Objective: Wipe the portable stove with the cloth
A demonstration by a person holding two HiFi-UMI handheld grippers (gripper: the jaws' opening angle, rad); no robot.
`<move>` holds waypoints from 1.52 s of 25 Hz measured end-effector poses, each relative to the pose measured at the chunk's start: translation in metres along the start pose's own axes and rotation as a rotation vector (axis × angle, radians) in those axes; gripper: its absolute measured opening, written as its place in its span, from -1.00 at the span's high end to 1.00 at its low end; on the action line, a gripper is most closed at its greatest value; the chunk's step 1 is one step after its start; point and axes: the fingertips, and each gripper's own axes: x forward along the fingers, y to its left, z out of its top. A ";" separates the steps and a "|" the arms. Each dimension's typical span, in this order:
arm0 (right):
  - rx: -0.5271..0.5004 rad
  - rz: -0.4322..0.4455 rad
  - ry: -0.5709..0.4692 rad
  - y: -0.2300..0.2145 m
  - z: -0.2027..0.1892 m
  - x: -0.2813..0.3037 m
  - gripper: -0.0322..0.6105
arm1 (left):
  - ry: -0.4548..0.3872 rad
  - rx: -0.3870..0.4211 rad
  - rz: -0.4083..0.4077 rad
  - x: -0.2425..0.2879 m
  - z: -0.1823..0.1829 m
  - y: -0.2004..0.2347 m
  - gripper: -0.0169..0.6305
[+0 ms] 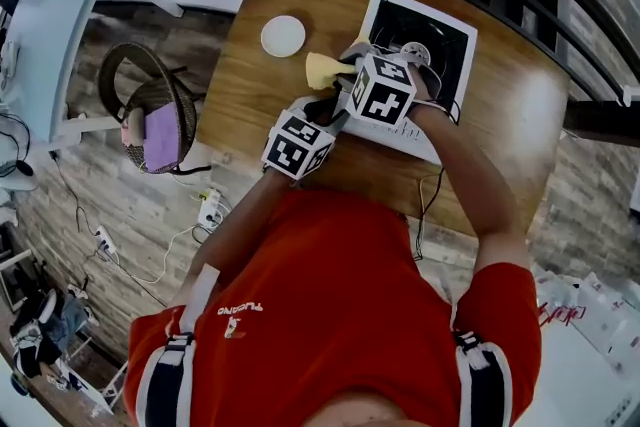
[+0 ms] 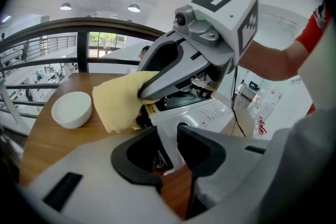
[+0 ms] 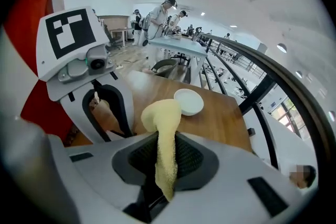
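Note:
A white portable stove [image 1: 402, 141] with a black top stands on the wooden table [image 1: 270, 95]. My right gripper [image 1: 347, 67] is shut on the yellow cloth [image 1: 325, 70] and holds it at the stove's left edge. From the right gripper view, the cloth [image 3: 164, 123] bulges out beyond the jaws of that gripper [image 3: 165, 165]. The left gripper view shows the cloth [image 2: 118, 102] touching the stove [image 2: 205, 113] at its near left corner. My left gripper [image 2: 169, 152] stands open at the stove's front corner, which shows in the gap. Nothing is pressed between its pads.
A white bowl [image 1: 283, 35] sits on the table left of the cloth, also visible as the bowl [image 2: 72, 108]. A black cable [image 1: 430, 205] hangs off the table's near edge. A wicker chair [image 1: 150, 110] with a purple cushion stands to the left. A railing [image 3: 262, 97] runs behind the table.

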 end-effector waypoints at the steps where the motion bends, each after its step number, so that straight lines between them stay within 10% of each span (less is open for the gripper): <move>1: 0.011 0.009 -0.008 0.005 0.001 -0.001 0.63 | -0.001 0.001 0.001 0.000 0.000 0.000 0.57; 12: 0.258 0.050 -0.198 0.024 0.026 -0.026 0.63 | -0.017 0.028 0.010 -0.002 0.000 0.005 0.56; 21: 0.481 -0.108 -0.497 0.011 0.030 -0.101 0.63 | -0.057 0.094 0.041 -0.011 0.015 0.001 0.56; 38: 0.692 -0.668 -0.892 0.018 -0.012 -0.224 0.63 | -0.638 0.224 0.022 -0.100 0.154 -0.044 0.81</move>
